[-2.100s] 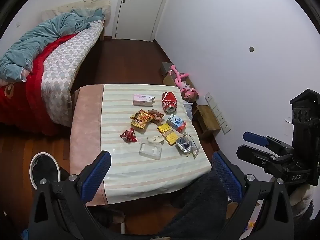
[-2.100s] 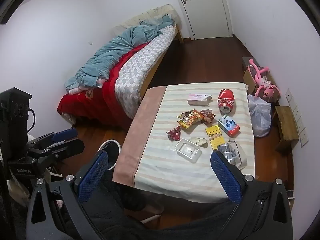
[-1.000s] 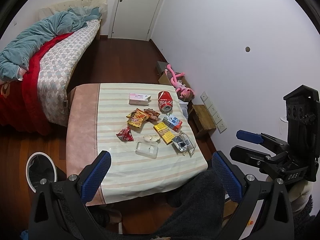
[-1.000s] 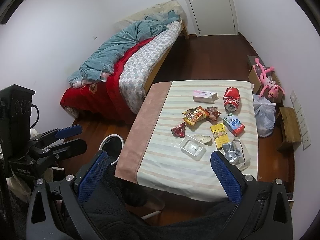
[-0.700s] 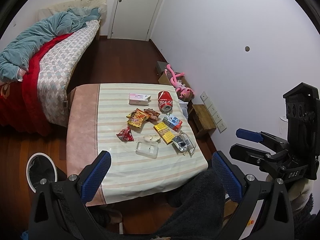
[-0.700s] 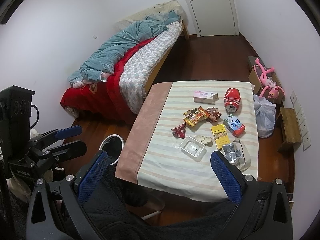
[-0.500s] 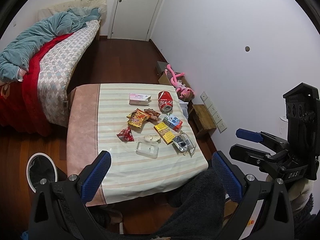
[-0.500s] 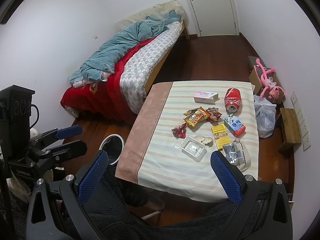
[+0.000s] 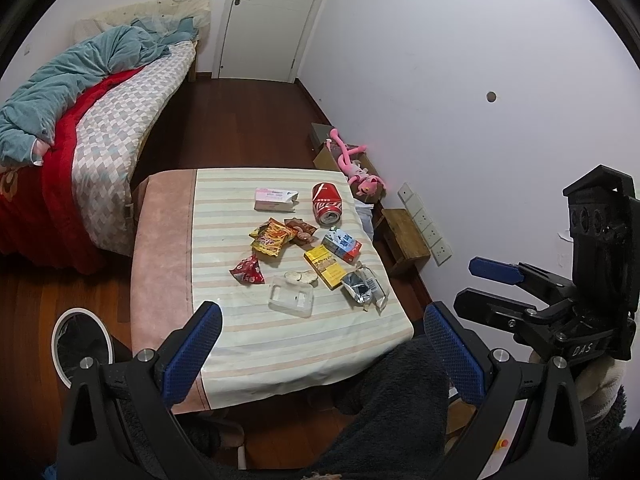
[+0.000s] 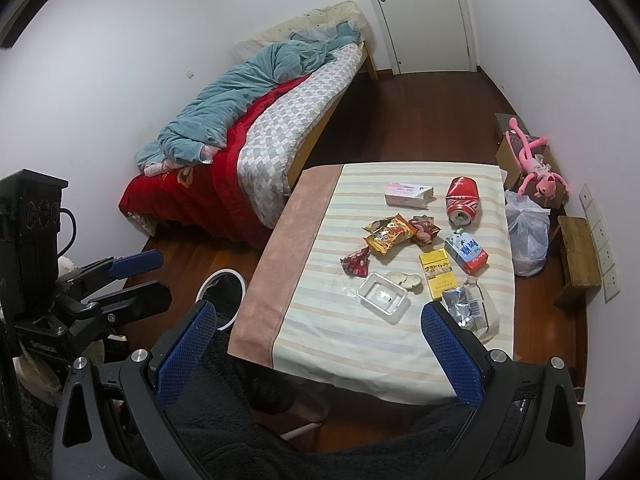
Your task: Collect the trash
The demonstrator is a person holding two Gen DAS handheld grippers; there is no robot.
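Observation:
Trash lies on a striped table [image 9: 224,240] [image 10: 320,320]: a crushed red can [image 9: 327,209] [image 10: 463,200], a pink box [image 9: 274,199] [image 10: 408,193], snack wrappers [image 9: 272,237] [image 10: 389,233], a small red wrapper [image 9: 248,270] [image 10: 355,262], a yellow pack [image 9: 325,267] [image 10: 438,273], a blue-red carton [image 9: 341,245] [image 10: 467,251], a clear tray [image 9: 291,300] [image 10: 383,298] and a silver bag [image 9: 361,287] [image 10: 468,306]. My left gripper [image 9: 320,356] [image 10: 136,276] and right gripper [image 10: 316,352] [image 9: 492,284] are open and empty, high above the near table edge.
A white-rimmed bin [image 9: 82,346] [image 10: 222,292] stands on the floor left of the table. A bed [image 9: 100,132] [image 10: 260,120] is at the left. A plastic bag [image 10: 526,236], a wooden stool [image 9: 404,235] [image 10: 576,258] and a pink toy [image 9: 354,164] [image 10: 532,160] lie along the right wall.
Both grippers have hardly moved in the last second. Before that the view shifted slightly. Nothing on the table has moved.

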